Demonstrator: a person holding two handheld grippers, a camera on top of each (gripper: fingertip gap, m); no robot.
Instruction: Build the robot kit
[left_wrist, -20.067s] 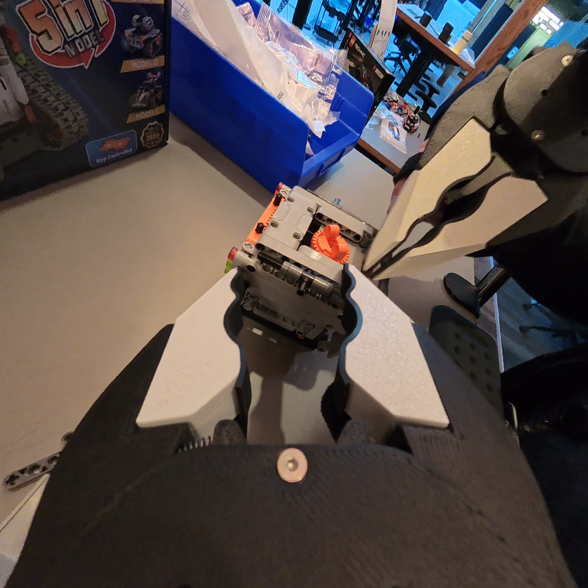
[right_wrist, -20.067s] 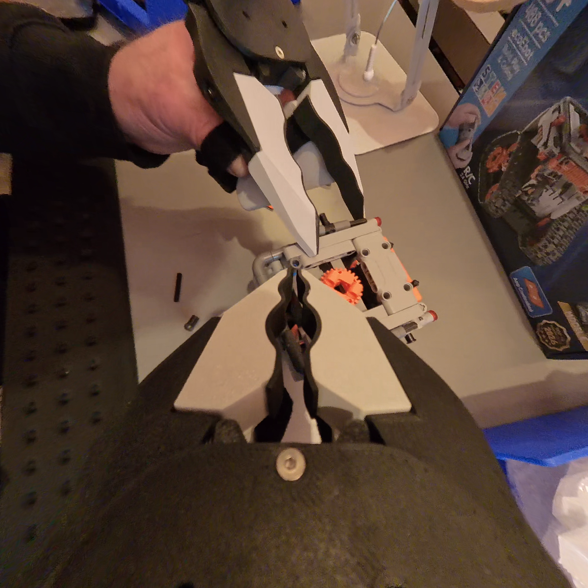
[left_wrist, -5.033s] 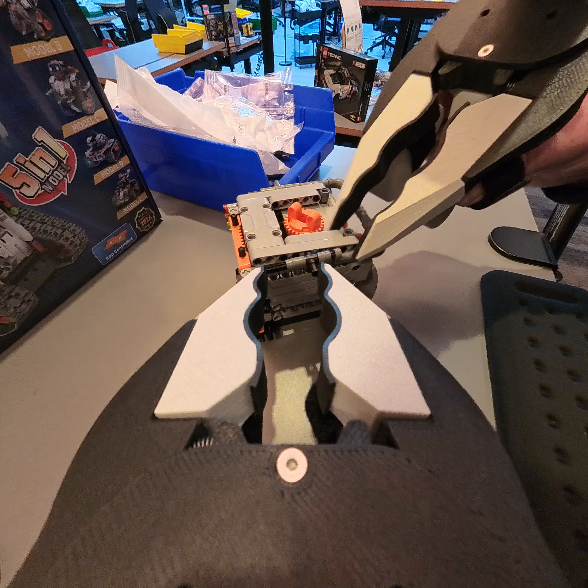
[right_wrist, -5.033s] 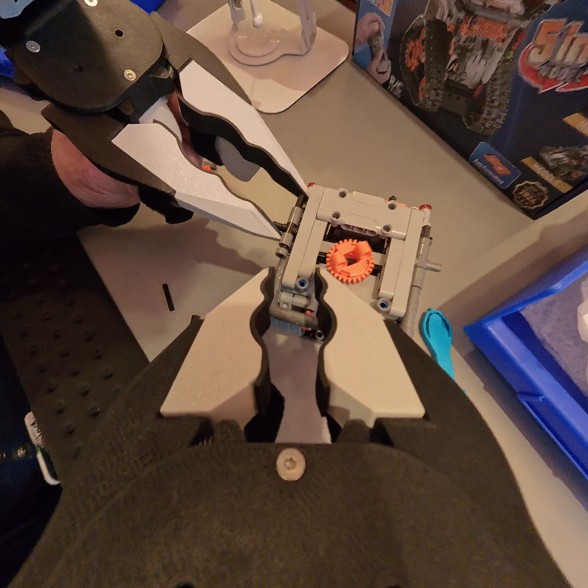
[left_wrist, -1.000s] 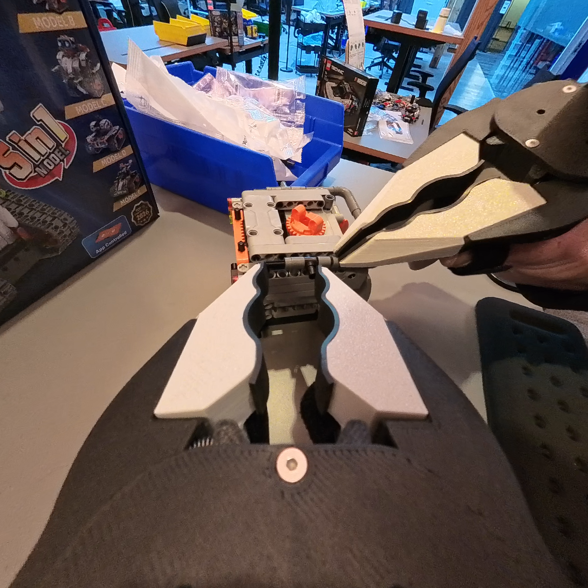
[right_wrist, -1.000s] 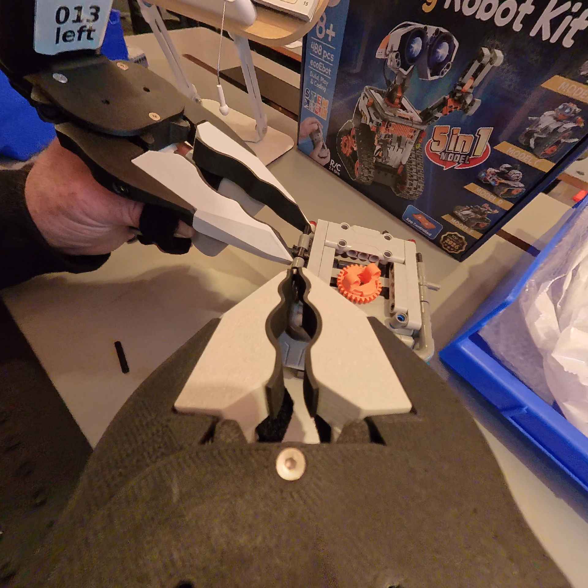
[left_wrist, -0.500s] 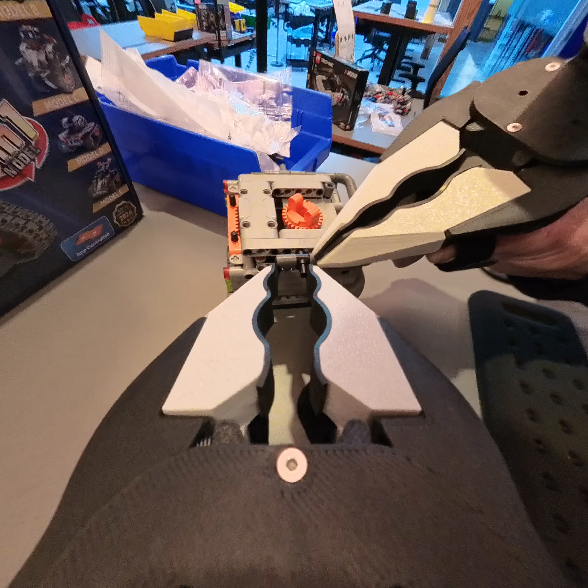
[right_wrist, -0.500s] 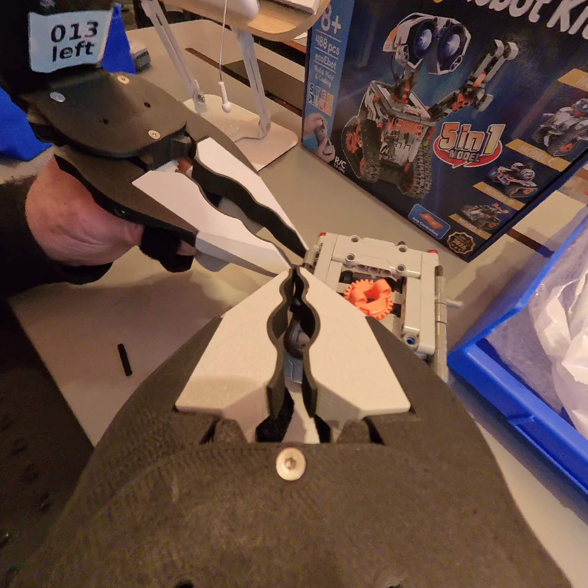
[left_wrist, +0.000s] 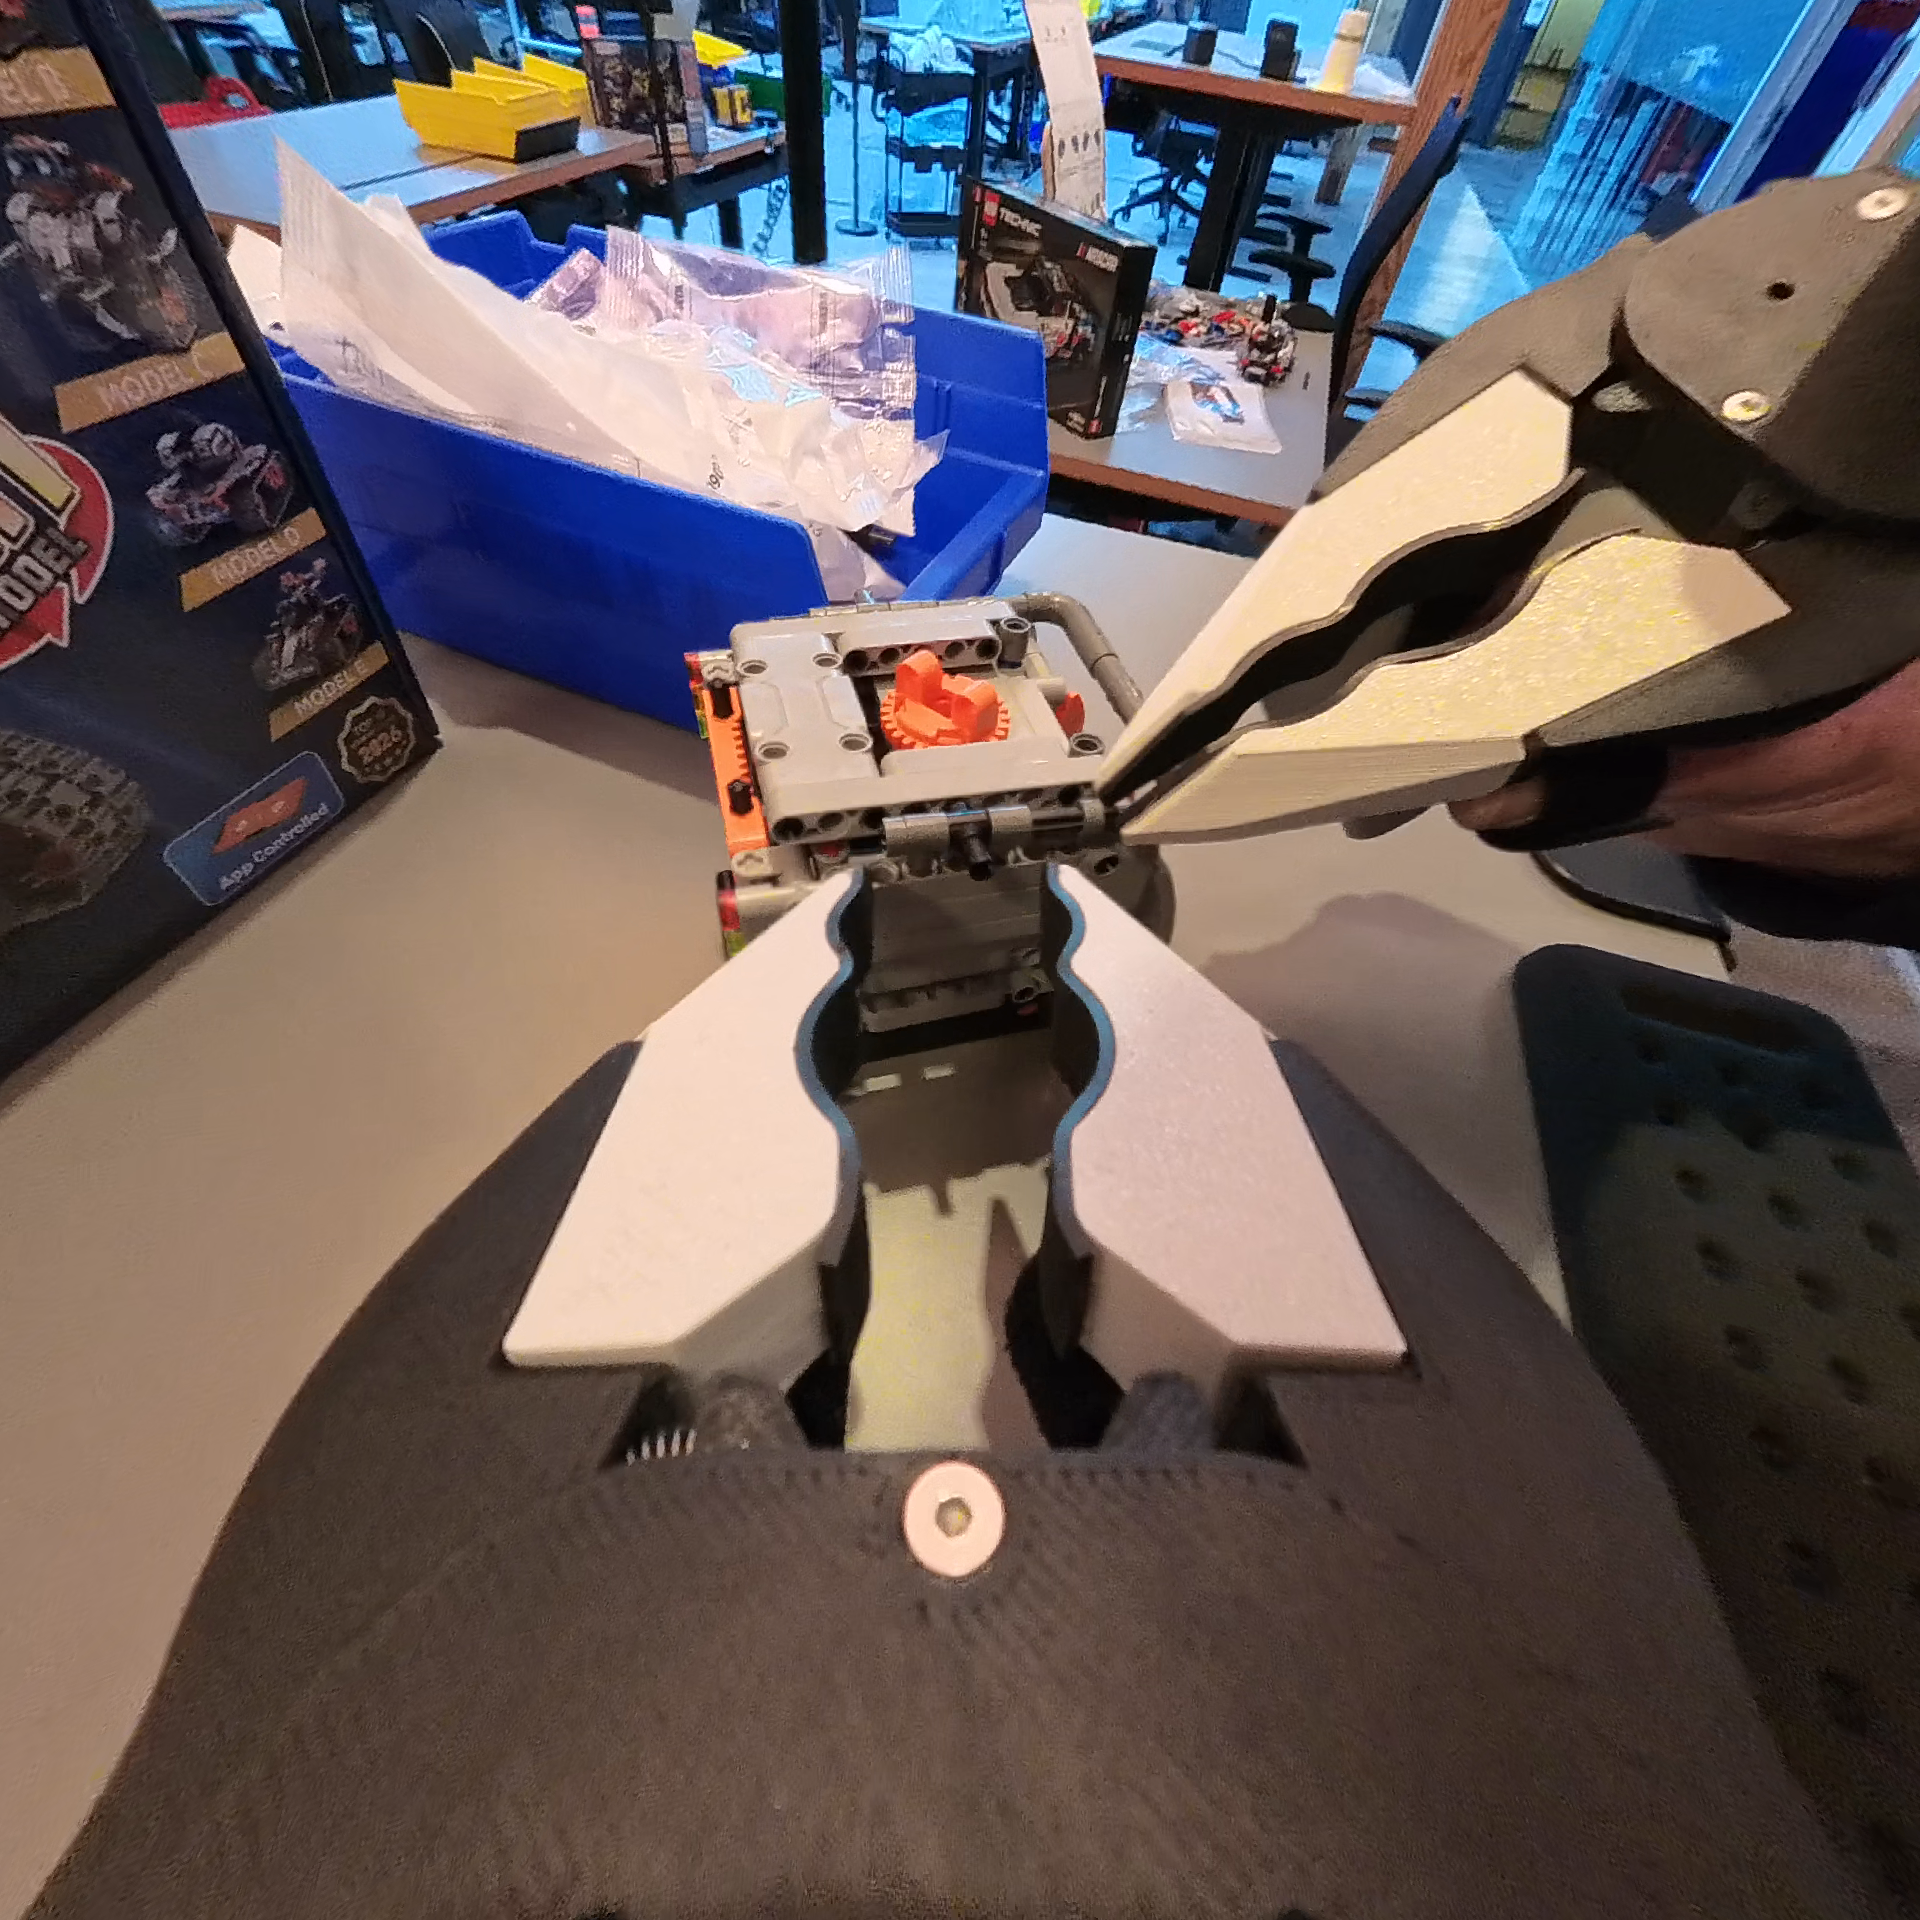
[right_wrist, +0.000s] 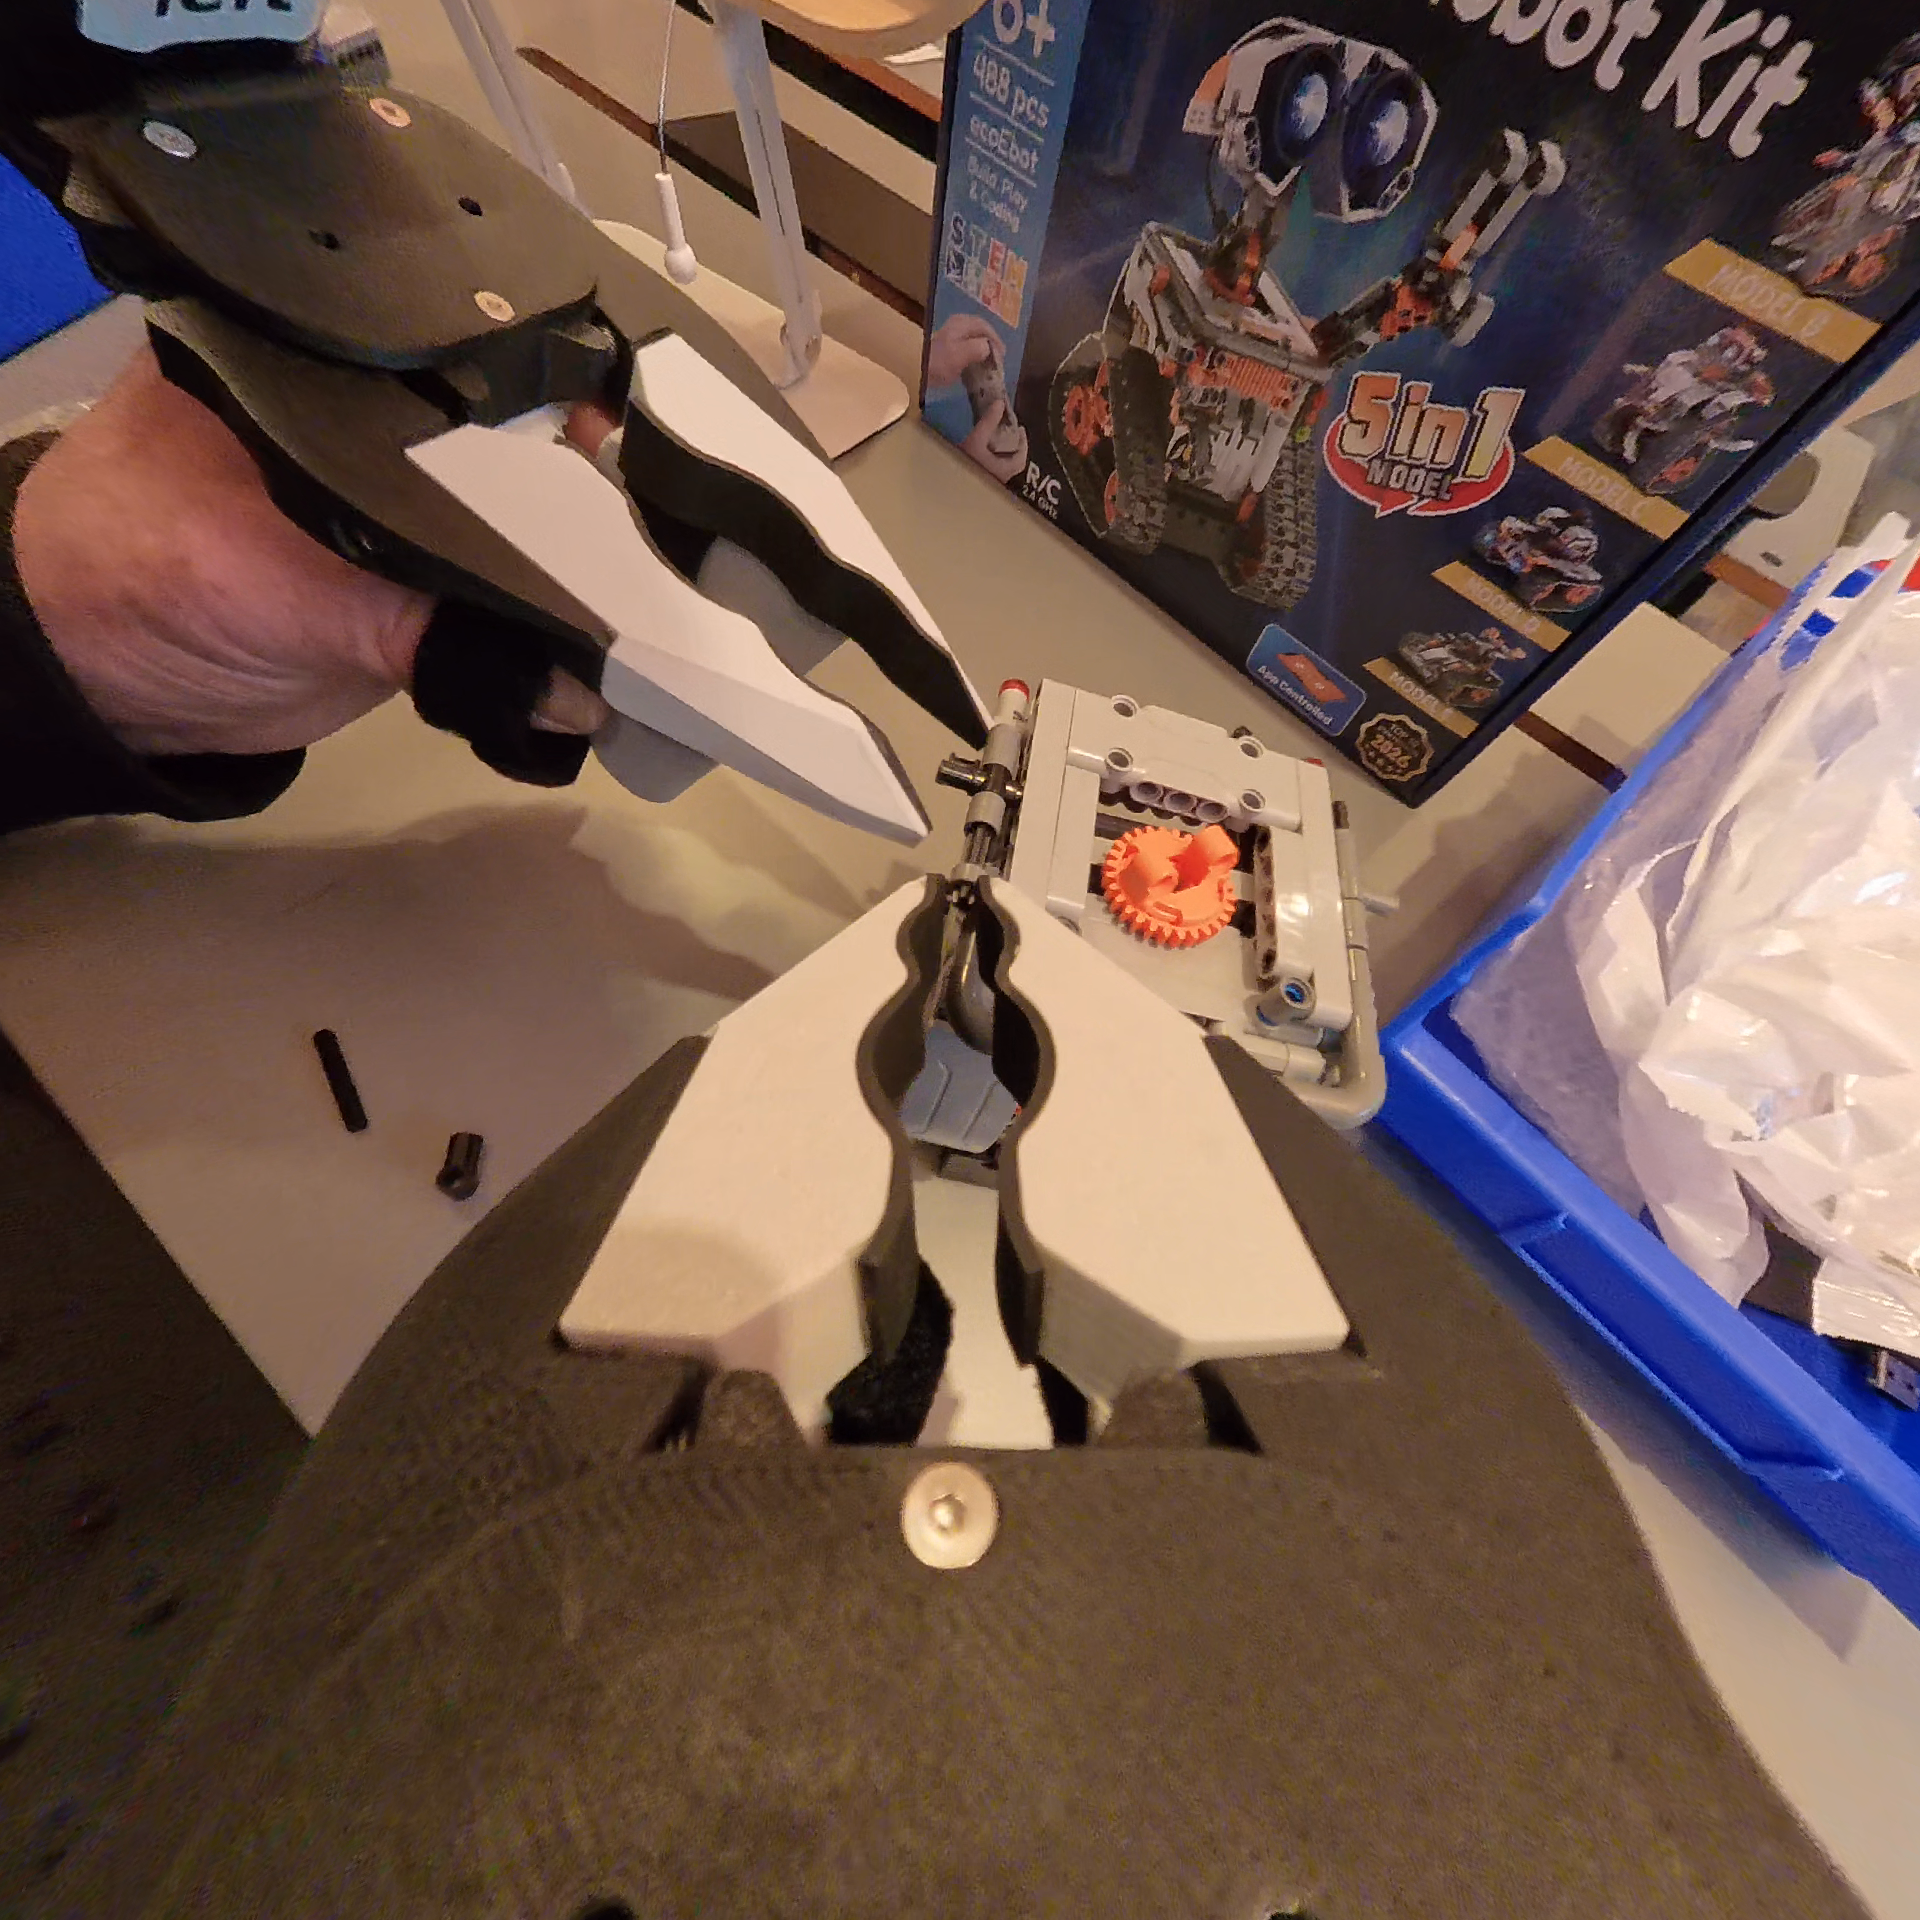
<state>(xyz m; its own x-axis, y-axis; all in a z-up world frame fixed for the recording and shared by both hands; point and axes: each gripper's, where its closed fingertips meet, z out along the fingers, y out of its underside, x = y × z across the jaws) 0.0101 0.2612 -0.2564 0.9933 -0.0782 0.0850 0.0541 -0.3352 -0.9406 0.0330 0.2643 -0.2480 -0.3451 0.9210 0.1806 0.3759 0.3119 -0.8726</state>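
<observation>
— What's on the table (left_wrist: 364, 1039)?

— A grey brick-built block (left_wrist: 914, 748), with an orange gear (left_wrist: 935, 712) sunk in its top frame. It sits just in front of the blue bin (left_wrist: 582, 571) stuffed with clear bags, and the big kit box (right_wrist: 1455, 364) stands well off to one side.

— And the 2 grippers?

— The left gripper (left_wrist: 951, 883) has its jaws spread on either side of the block's lower body, tips right at the near face. From here I'd call it bracing, keeping the block from sliding, though I can't tell whether the fingers actually press on it.

— The right one?

— The right gripper (right_wrist: 961, 883) comes in from the side, jaws pressed nearly together, pinching the end of the thin dark axle (right_wrist: 982, 800) that runs along the block's top edge. Grabbing it by the end suits a part that slim.

— Anything loose?

— 2 small black pins (right_wrist: 343, 1081) lie on the table near the person's left hand (right_wrist: 208, 603), apart from the block. A white lamp stand (right_wrist: 831, 384) is behind.
</observation>
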